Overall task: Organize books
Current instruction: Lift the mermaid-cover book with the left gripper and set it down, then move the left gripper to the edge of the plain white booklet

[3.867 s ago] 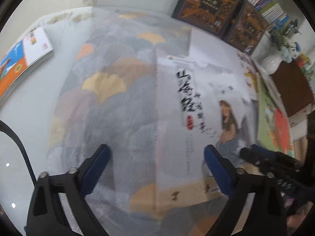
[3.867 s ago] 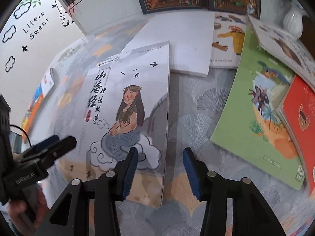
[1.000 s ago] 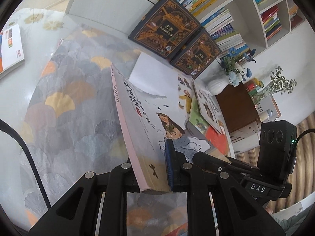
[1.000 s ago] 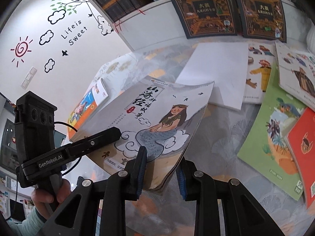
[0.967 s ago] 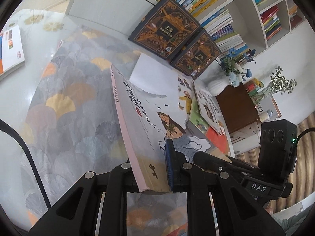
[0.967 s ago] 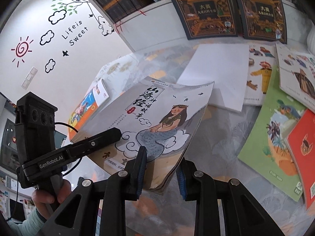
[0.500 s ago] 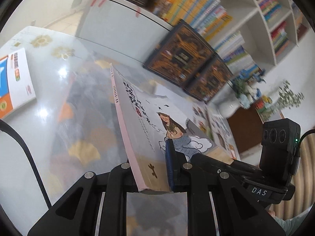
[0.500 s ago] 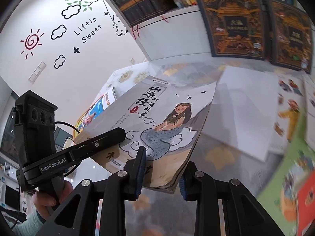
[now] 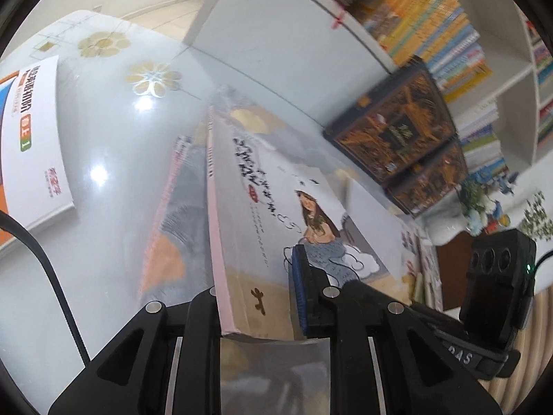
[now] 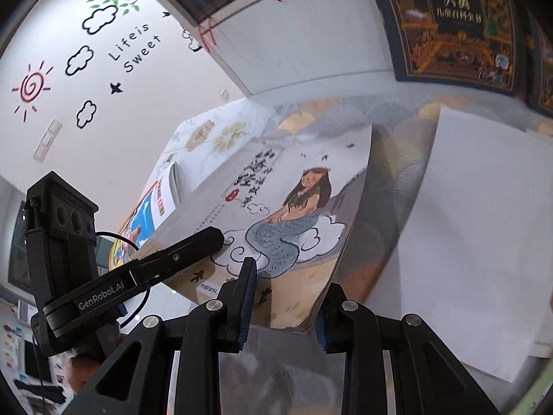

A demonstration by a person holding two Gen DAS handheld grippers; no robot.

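Mermaid book (image 9: 276,214) farther left, spine-up

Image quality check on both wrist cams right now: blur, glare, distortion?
Left wrist: bookshelf and floor smeared by motion blur, two glare spots on the glossy floor, the held book fairly sharp. Right wrist: wall decals and book crisp, the dark book slightly soft. Both: strong fisheye bending and black corners.

left wrist: close, down-forward | right wrist: same | shared: mermaid book (image 9: 276,207)
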